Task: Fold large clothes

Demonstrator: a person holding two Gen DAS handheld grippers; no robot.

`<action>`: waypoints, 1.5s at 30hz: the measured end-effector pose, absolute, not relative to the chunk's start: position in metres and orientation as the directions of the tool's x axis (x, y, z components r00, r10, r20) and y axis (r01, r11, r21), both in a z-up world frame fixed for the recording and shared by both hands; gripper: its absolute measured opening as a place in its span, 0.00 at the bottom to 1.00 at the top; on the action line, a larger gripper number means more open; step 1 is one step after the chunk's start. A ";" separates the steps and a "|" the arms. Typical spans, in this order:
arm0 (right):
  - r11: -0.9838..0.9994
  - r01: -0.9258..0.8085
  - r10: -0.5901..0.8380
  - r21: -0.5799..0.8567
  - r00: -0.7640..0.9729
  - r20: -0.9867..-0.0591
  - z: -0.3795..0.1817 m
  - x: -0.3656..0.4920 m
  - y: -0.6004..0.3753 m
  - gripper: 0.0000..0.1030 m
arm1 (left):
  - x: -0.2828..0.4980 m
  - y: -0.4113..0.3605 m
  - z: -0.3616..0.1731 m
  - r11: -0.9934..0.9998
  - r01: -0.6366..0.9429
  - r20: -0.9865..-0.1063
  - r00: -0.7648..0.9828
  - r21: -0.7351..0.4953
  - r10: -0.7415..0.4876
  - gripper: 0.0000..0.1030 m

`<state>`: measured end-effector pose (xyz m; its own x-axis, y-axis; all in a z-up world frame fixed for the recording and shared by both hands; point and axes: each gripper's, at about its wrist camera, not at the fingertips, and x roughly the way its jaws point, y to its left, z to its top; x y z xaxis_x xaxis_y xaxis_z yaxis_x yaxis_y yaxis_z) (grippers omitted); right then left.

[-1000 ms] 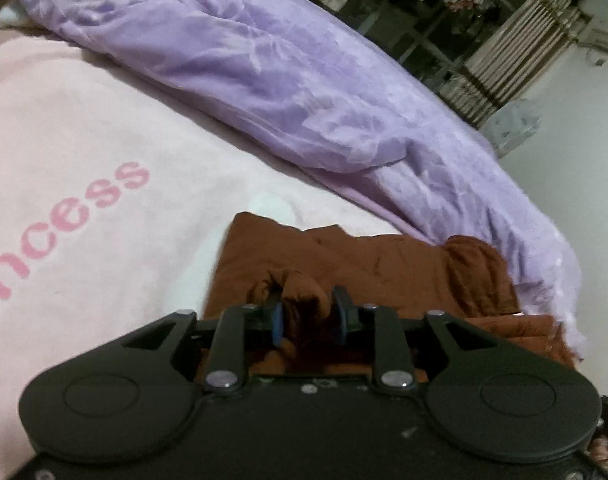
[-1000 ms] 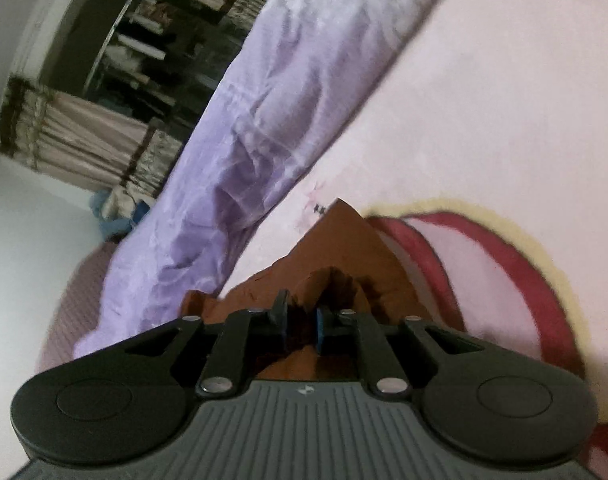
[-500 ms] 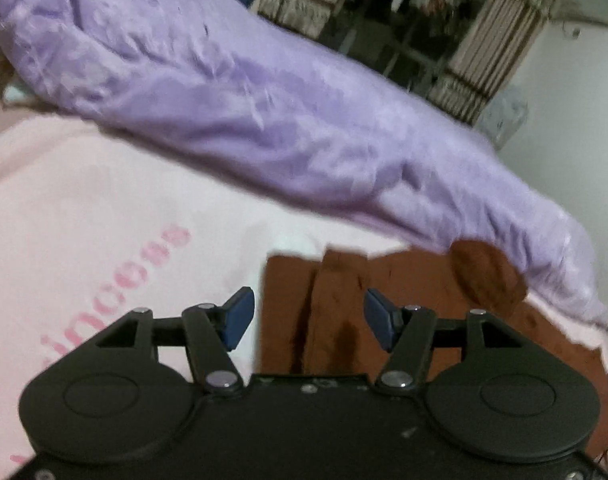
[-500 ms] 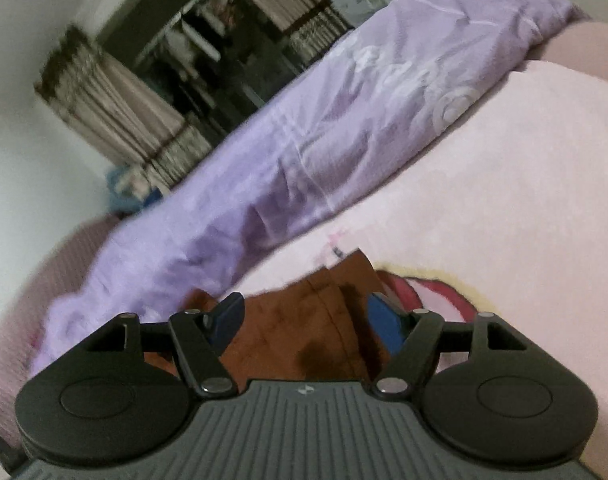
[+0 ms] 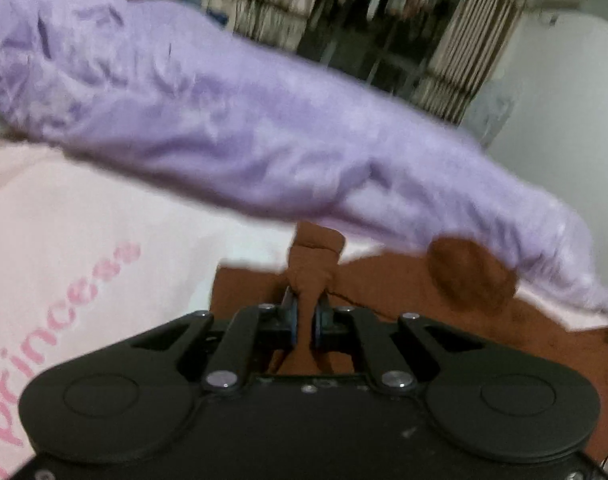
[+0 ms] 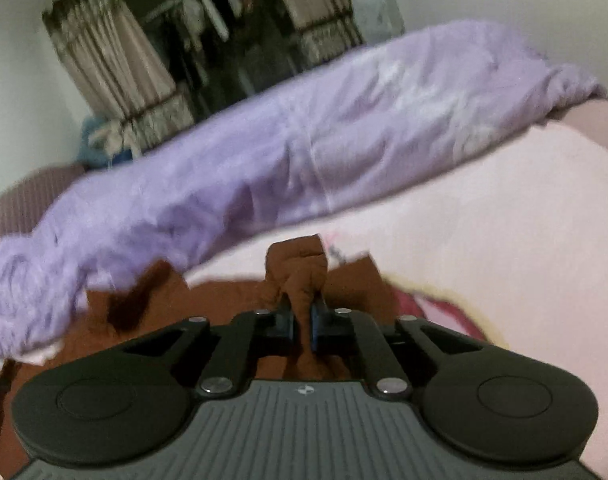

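A brown garment (image 5: pixel 395 284) lies on the pink blanket (image 5: pixel 84 216) of a bed. My left gripper (image 5: pixel 307 316) is shut on a bunched edge of the brown garment, which sticks up between the blue pads. In the right wrist view my right gripper (image 6: pixel 302 320) is shut on another bunched edge of the same brown garment (image 6: pixel 296 268). More brown cloth spreads to the left in the right wrist view and to the right in the left wrist view.
A crumpled purple duvet (image 5: pixel 224 128) lies across the bed just beyond the garment; it also shows in the right wrist view (image 6: pixel 304 152). The pink blanket carries the word "princess" (image 5: pixel 56 332). An open wardrobe with curtains (image 6: pixel 208 48) stands behind.
One second ago both grippers were shut on brown cloth. Half a second ago both were open above the garment. Now both are shut on bunched edges of it.
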<state>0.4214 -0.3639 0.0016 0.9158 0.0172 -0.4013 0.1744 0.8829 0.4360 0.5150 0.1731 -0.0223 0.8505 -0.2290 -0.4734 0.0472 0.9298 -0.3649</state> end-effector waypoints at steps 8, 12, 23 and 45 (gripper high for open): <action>0.871 0.218 -0.001 0.440 0.897 -0.442 -0.002 0.449 -0.374 0.07 | 0.550 0.177 -0.030 0.919 0.005 -0.505 0.834 -0.394 -0.221 0.07; 0.844 0.256 0.011 0.472 0.870 -0.492 -0.028 0.461 -0.381 0.07 | 0.566 0.175 -0.059 0.923 -0.054 -0.595 0.779 -0.381 -0.200 0.11; 0.831 0.272 -0.013 0.485 0.881 -0.472 -0.030 0.445 -0.383 0.41 | 0.560 0.182 -0.045 0.938 -0.180 -0.644 0.763 -0.297 -0.058 0.48; 0.950 -0.105 0.224 0.296 0.887 -0.404 -0.020 0.383 -0.147 0.04 | 0.431 -0.019 -0.052 0.956 0.221 -0.552 0.781 -0.195 -0.293 0.48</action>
